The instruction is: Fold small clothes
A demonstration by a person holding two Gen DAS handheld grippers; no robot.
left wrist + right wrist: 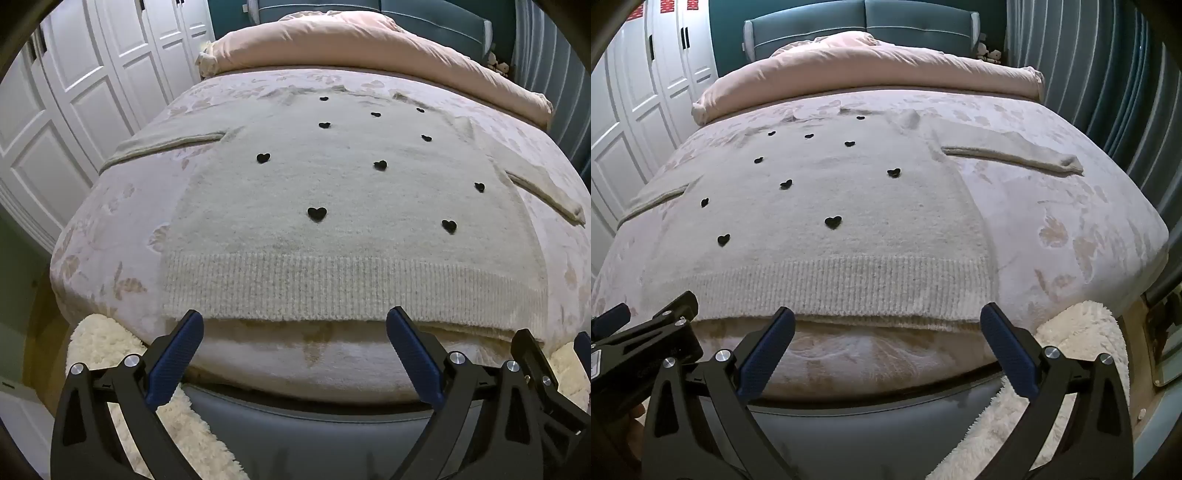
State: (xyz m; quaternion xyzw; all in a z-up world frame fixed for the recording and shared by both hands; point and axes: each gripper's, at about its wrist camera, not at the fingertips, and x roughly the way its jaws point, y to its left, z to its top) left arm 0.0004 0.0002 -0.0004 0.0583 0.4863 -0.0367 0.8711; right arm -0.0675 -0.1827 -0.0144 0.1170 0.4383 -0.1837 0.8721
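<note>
A small sweater (332, 206) lies flat on the bed (110, 229), spread out on the pale bedspread with leaf shapes. Its long way runs from the foot of the bed up toward the pink duvet (369, 48). The ribbed bottom edge is closest to the cameras, right at the foot edge of the bed, and the neck points away toward the duvet. The two sleeves stick out to the sides, one to the left (166, 142) and one to the right (1012, 157).

The left gripper (295, 332) has its jaws wide apart, with nothing between them. Its blue tips sit just in front of the ribbed edge. It is hard to tell if they touch the knit or only hang close over it. The right gripper (886, 328) is just the same: jaws wide, holding nothing, tips right by the ribbed edge nearer the sweater's right corner. The two grippers are side by side, and each one shows at the edge of the other's view.

The sweater is cream and fuzzy, with little black hearts (317, 213) dotted over the front. It looks smooth, with no fold in it yet. A fluffy white rug (1071, 350) lies on the floor by the bed.
</note>
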